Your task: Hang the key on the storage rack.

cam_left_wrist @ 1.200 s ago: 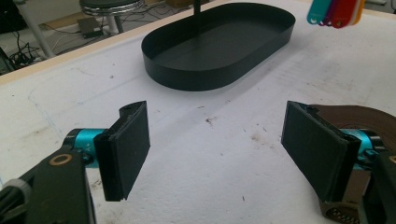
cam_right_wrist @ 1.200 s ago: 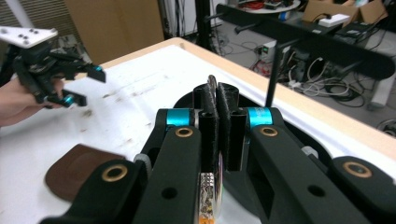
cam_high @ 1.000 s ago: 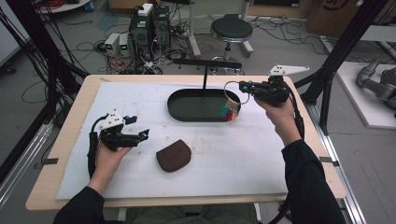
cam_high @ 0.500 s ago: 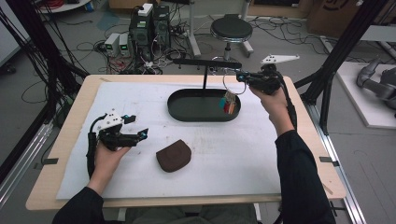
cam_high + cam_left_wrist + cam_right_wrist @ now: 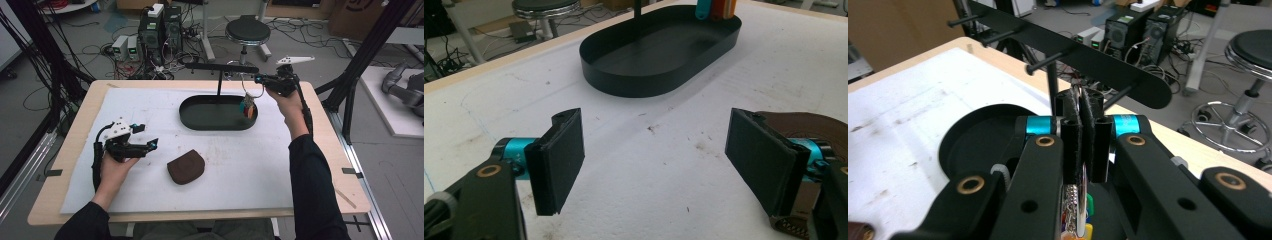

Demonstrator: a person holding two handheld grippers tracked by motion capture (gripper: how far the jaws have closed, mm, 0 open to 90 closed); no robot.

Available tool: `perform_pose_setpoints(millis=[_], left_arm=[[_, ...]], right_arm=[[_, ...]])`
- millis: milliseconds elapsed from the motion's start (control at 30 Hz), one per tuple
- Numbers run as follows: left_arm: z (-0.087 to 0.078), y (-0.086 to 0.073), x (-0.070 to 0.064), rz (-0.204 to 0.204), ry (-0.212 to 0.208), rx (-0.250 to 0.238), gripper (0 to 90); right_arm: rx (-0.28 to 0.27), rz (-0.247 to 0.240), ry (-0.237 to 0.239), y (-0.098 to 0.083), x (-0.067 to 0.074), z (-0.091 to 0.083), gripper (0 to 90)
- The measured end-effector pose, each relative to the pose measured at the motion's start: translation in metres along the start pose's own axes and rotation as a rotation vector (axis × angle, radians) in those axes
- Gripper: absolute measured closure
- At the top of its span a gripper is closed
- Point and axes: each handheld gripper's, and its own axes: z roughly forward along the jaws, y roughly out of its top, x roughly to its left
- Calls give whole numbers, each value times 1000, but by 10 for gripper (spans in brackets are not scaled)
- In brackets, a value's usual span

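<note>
Key ring [image 5: 247, 89] w/ coloured tags [image 5: 247, 108]: pinched at its upper part by right gripper [image 5: 258, 80], tags hanging below, just over the right end of the black oval tray [image 5: 200, 121]. Right gripper view: jaws fully closed on the thin metal ring [image 5: 1080, 107]; chain and coloured tags [image 5: 1083, 225] dangle beneath the pads. Ring sits close under the black peg bar [image 5: 221, 67] of the rack; one peg [image 5: 1043, 63] is just ahead of the jaws. Contact between ring and peg: can't tell.

Rack: upright post [image 5: 219, 84] rises from tray's rear, bar across the top, several pegs sticking out sideways.

Left gripper [image 5: 150, 137]: jaws wide apart, nothing between; low over the white mat [image 5: 150, 110] on the left side, well apart from tray. Left gripper view: both pads [image 5: 564, 155] bare, mat between them, tray [image 5: 659, 75] ahead.

Brown leather pouch [image 5: 185, 166]: flat on mat, near centre-front, just right of left gripper, near its far jaw [image 5: 814, 125]. Not touched.

Mat covers most of the wooden table [image 5: 330, 145]. Stool [image 5: 246, 31], PC units [image 5: 161, 25] and cables on floor beyond.
</note>
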Motion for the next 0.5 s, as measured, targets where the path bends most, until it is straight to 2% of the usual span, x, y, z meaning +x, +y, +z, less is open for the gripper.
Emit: perform_pose_setpoints(millis=[333, 500], left_arm=[[1, -1, 1, -5, -5, 4, 237], [1, -1, 0, -6, -5, 5, 237]], right_arm=[[14, 40, -42, -6, -10, 9, 883], [12, 29, -48, -6, -11, 11, 883]])
